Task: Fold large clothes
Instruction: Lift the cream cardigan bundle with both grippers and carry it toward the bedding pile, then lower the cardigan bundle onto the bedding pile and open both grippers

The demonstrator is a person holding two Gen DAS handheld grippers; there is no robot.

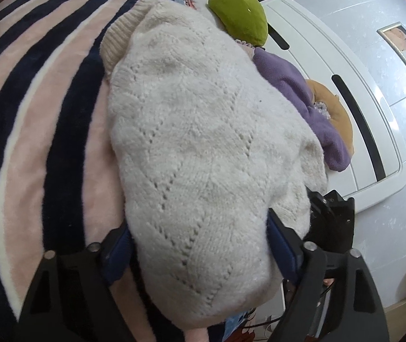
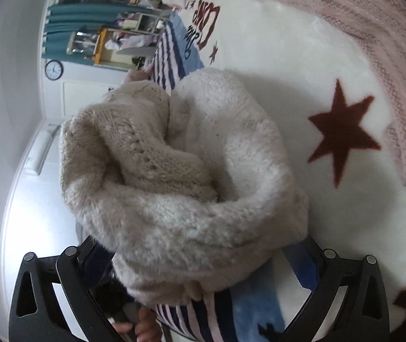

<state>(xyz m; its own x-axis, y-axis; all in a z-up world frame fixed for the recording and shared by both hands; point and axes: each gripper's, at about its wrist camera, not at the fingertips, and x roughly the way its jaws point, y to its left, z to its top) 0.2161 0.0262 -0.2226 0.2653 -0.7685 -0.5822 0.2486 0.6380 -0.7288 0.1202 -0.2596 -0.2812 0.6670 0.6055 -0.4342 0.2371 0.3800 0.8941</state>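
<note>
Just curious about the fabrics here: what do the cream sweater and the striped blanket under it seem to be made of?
The cream knitted sweater looks like soft wool or acrylic yarn: visible stitches, eyelet lines, a ribbed hem and a fuzzy surface. The pink, navy and white striped blanket looks like plush fleece, probably synthetic: short, velvety, matte pile.

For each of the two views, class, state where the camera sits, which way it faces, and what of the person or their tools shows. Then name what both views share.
Left wrist: sits on the left gripper, facing along the cream knitted sweater over the pink, navy-striped blanket towards the white headboard; its fingers flank the sweater, and the right gripper's black body shows.
Right wrist: sits on the right gripper, facing the bunched sweater over a white star-printed blanket; a hand shows below.
Shared: the sweater.
</note>
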